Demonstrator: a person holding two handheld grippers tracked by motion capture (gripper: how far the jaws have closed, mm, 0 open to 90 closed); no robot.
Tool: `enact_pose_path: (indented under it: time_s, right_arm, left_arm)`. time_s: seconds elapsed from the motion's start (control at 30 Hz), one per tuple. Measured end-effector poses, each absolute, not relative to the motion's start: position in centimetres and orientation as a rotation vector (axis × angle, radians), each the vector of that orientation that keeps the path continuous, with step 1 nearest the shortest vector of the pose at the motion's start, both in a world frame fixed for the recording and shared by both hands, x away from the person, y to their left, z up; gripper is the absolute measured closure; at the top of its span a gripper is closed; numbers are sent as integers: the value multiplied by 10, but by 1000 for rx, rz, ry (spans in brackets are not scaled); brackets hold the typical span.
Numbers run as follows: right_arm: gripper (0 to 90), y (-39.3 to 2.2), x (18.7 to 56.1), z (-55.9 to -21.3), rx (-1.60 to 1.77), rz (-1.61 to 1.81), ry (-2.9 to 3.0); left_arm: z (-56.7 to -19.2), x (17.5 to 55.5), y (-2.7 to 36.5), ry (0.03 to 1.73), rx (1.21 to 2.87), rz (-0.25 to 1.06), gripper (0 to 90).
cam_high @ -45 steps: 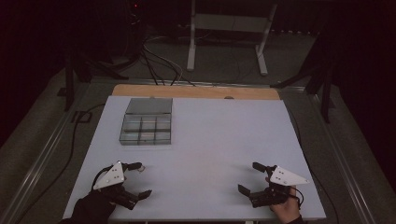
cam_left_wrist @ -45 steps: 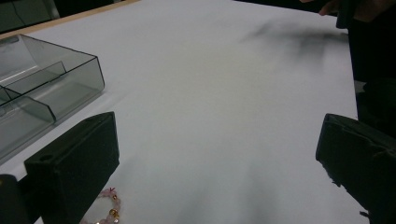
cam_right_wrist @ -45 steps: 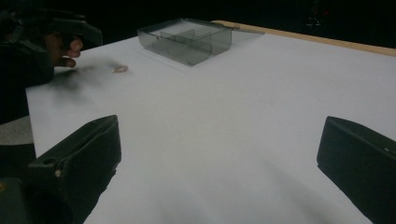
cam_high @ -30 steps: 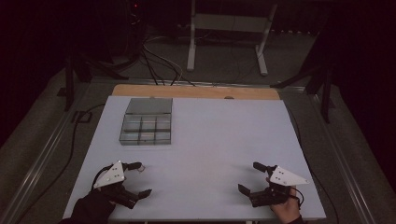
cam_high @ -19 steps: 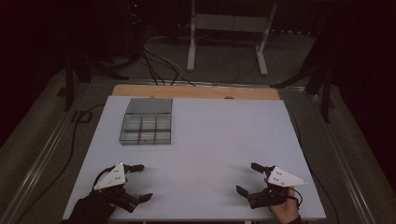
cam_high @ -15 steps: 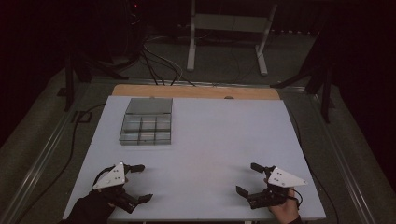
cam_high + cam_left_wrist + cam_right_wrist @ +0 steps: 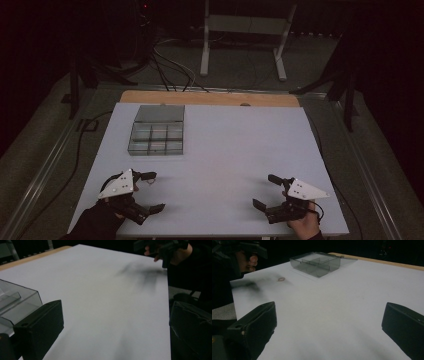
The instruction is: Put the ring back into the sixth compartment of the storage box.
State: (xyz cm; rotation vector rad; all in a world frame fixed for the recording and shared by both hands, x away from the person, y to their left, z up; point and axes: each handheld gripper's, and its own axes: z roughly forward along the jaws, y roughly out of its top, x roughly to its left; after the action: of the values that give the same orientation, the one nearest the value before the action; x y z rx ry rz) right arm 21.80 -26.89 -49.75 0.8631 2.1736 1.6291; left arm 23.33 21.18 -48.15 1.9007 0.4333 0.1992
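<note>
Desk comes first, a wide white sheet with a strip of bare wood along its far edge, seen from the high view with dark floor, cables and a metal stand beyond it. Toward its far left stands a clear plastic compartment box, its lid open and laid back toward the far edge, its inside split by dividers into small cells; nothing can be made out in them. The box lies well apart from both grippers. At the near left corner the left gripper rests low over the desk in a dark-gloved hand, its jaws spread wide with nothing between them; its own view shows a corner of the box just beyond its left jaw. At the near right the right gripper sits low over the desk in a bare hand, its jaws likewise wide apart and holding nothing, a grey three-cornered plate on top. Smallest of all, a little ring lies flat on the white surface just beside the far jaw of the left gripper, between that gripper and the box, touched by neither jaw
</note>
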Motion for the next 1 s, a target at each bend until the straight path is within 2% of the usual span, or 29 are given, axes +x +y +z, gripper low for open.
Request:
enact_pose_path:
  time_s: [0.77,1.0]
  right_arm:
    - [0,-271,219,-498,880,1645,2173]
    - [0,-271,219,-498,880,1647,2171]
  left_arm:
    - [-476,249,213,510,1849,242,5]
    - [-474,256,217,578,1833,267,5]
